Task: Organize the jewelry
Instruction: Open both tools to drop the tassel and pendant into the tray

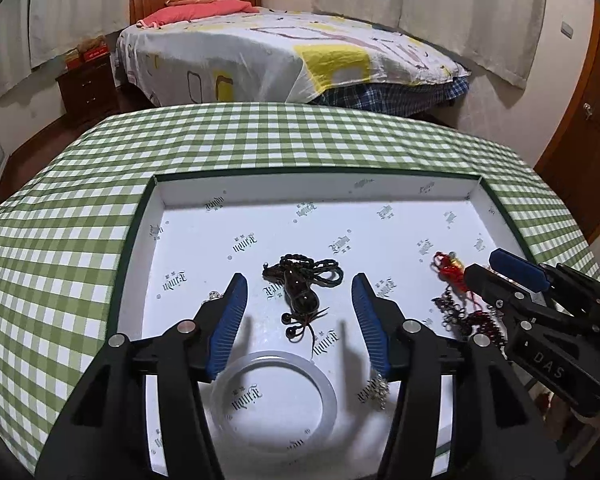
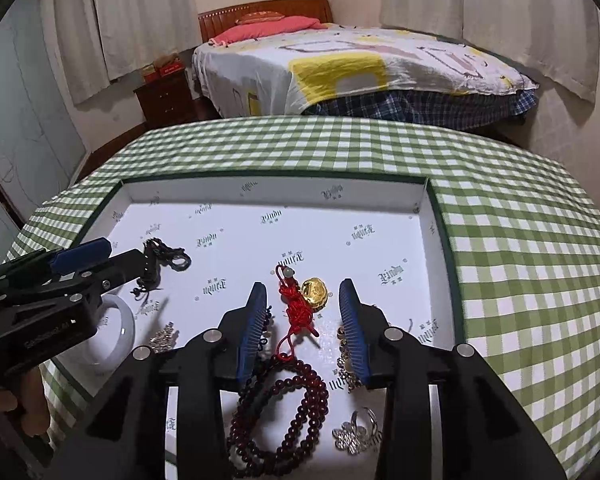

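My left tongs (image 1: pixel 300 284) spread wide over dark corded gourd pendant (image 1: pixel 300 294); right tongs (image 2: pixel 304 294) wide around red knotted gold charm (image 2: pixel 314 292), white shallow printed tray (image 1: pixel 312 184), green gingham worktop (image 1: pixel 260 136)

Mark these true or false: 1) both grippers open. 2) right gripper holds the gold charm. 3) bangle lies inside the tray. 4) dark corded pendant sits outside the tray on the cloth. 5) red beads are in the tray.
1) True: left gripper and right gripper both have their jaws apart.
2) False: the gold charm lies on the tray floor between the open fingers, not clamped.
3) True: the bangle lies on the tray floor.
4) False: the dark pendant is inside the tray, between the left fingers.
5) True: the red beads lie in the tray.
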`<state>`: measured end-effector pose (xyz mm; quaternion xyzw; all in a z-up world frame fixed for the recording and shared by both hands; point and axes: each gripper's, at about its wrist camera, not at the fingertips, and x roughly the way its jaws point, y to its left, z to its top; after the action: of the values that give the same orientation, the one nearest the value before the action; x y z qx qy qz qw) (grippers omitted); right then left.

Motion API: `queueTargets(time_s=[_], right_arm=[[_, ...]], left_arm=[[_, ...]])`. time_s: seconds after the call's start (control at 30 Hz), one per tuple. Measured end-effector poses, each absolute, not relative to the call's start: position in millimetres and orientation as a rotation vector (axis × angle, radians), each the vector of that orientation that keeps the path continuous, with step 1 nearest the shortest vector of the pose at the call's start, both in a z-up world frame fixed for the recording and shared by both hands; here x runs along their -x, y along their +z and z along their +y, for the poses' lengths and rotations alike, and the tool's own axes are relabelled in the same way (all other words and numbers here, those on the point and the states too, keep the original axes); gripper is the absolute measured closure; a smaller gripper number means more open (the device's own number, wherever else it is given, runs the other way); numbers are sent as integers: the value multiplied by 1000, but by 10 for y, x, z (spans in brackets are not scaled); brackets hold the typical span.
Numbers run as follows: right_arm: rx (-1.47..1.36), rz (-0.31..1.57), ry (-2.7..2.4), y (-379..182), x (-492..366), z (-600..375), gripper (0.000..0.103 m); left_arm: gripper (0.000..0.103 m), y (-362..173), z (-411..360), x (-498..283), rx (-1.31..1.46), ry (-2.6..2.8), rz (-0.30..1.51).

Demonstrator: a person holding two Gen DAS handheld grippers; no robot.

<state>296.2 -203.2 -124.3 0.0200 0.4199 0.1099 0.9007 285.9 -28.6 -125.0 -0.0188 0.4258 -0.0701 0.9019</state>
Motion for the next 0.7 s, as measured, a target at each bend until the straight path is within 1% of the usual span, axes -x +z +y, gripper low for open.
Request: queueTargets(time_s=[0.37, 0.7], right_arm=[[-53, 813, 220, -896, -2526, -2169, 65], [-57, 840, 210, -883, -1919, -2269, 65]], left_arm=[[49, -866, -268, -2351, 46, -156, 815], [49, -859, -293, -1771, 52, -162, 833]])
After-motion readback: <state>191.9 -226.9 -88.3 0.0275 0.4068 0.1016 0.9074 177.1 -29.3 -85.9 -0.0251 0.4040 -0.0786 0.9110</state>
